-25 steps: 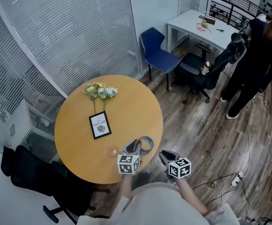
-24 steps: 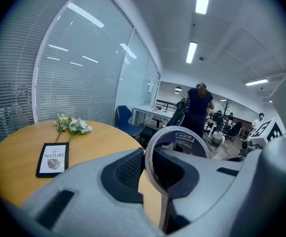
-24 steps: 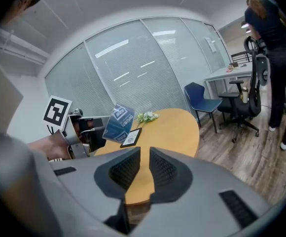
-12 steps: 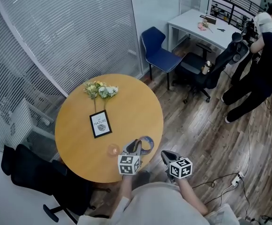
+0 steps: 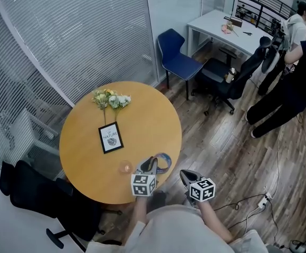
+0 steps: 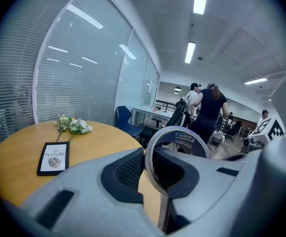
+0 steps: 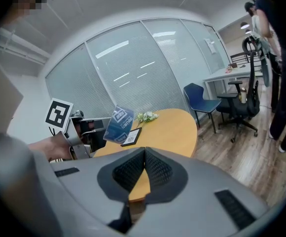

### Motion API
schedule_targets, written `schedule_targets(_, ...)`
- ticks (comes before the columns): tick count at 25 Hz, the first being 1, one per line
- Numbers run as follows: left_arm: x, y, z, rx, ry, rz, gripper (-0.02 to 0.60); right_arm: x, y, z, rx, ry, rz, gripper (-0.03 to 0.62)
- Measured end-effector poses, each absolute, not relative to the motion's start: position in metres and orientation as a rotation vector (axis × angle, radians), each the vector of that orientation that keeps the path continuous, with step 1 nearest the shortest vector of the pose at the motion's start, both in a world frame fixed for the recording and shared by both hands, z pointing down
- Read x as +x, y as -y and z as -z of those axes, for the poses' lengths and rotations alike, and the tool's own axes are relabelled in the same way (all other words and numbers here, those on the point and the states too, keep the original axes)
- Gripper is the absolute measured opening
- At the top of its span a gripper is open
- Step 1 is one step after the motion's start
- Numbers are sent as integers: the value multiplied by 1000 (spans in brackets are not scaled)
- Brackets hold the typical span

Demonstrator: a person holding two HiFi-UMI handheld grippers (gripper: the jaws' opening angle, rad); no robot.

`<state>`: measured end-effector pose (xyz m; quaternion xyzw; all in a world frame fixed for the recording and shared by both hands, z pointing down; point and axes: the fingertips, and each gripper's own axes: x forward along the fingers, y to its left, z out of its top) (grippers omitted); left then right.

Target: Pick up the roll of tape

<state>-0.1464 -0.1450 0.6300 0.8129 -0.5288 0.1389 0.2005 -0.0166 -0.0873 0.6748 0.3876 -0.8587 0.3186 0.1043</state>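
Observation:
The roll of tape (image 5: 165, 161), a thin ring with a blue printed core, is held off the near right edge of the round wooden table (image 5: 84, 146). My left gripper (image 5: 151, 164) is shut on its band. In the left gripper view the tape (image 6: 182, 138) stands upright between the two grey jaws of the left gripper (image 6: 149, 168). My right gripper (image 5: 187, 175) hovers to the right of the table, over the floor, shut with nothing in it. In the right gripper view its pads (image 7: 144, 156) meet, and the tape (image 7: 119, 124) shows off to the left.
On the table lie a framed card (image 5: 111, 137), a small flower bunch (image 5: 111, 100) and a small clear cup (image 5: 125, 167). A blue chair (image 5: 177, 57), a black office chair (image 5: 232, 78), a white desk (image 5: 221, 28) and people (image 5: 290, 88) are at the back right.
Both grippers keep their places, the tape staying in the left one. The people at the back right have shifted about.

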Motion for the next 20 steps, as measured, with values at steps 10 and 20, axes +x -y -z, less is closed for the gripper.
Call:
schedule_targets(10,-145,144,-631,2267,1471,-393,58,-15,88,-673,1136,2539,-926,-3)
schedule_targets(20,-149,145,-633,2258,1474,-396,58,-19,91,-669,1128,2564,-879,-3)
